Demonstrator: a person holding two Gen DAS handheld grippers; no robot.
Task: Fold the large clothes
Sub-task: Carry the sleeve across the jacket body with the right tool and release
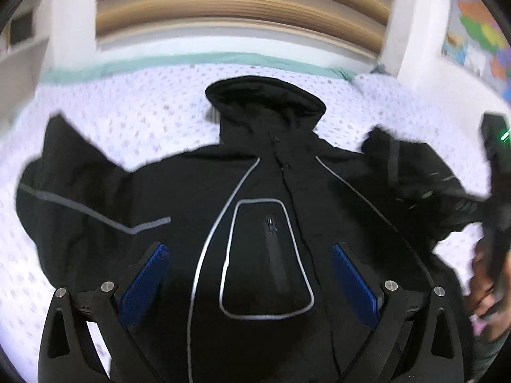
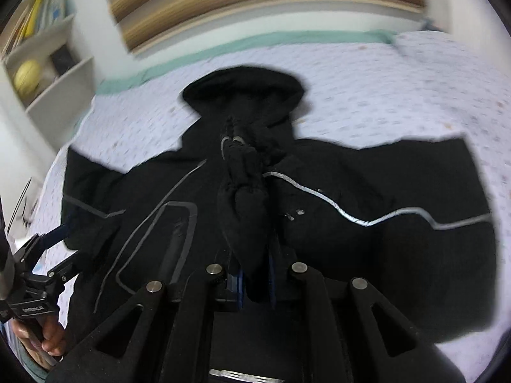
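Note:
A black hooded jacket (image 1: 255,166) with grey reflective piping lies front up on the bed, hood toward the headboard. My left gripper (image 1: 249,245) hovers open over its chest pocket, blue pads (image 1: 145,281) wide apart and nothing between them. In the right wrist view the right gripper (image 2: 255,274) is shut on a bunched length of the jacket's sleeve (image 2: 244,204), which sticks out forward between the pads. The left wrist view shows that sleeve (image 1: 415,175) lifted toward the right gripper (image 1: 496,223) at the right edge. The other sleeve (image 1: 64,185) lies spread out to the left.
The bed (image 1: 134,111) has a pale dotted cover and a striped wooden headboard (image 1: 242,12). A white shelf unit (image 2: 48,63) with books and a yellow ball stands to the left. The left gripper (image 2: 48,249) and a hand (image 2: 48,338) show at the right wrist view's left edge.

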